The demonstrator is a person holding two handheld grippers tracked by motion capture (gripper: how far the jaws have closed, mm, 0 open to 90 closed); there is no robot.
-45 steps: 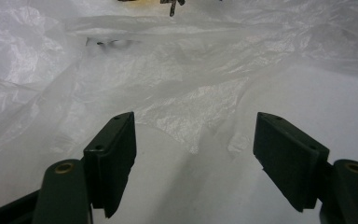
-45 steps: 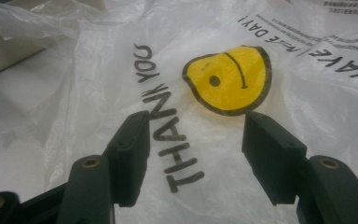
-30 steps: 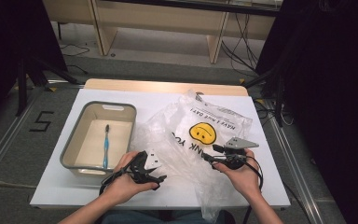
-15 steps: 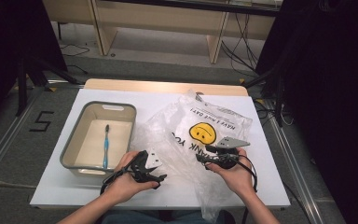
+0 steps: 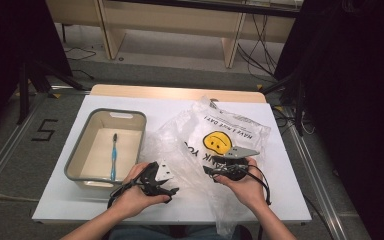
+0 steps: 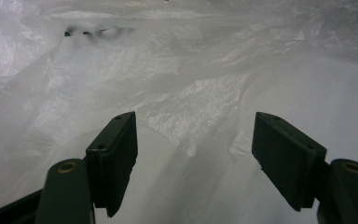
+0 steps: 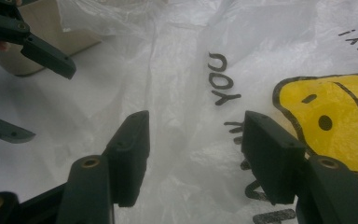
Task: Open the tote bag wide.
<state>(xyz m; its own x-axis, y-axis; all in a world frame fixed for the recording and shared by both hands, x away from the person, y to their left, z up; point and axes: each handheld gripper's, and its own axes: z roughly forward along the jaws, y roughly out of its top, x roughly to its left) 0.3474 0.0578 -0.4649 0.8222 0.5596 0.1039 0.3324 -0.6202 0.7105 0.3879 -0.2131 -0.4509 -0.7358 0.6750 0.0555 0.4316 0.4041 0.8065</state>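
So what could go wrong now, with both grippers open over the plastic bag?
1. The bag is thin and crumpled. The open left gripper might pinch only one layer, so the bag would slide instead of opening.
2. The right gripper hangs over the printed face; a hard pull could tear the film.
3. The bag's edge lies near the tub with the toothbrush; dragging the bag may nudge the tub.
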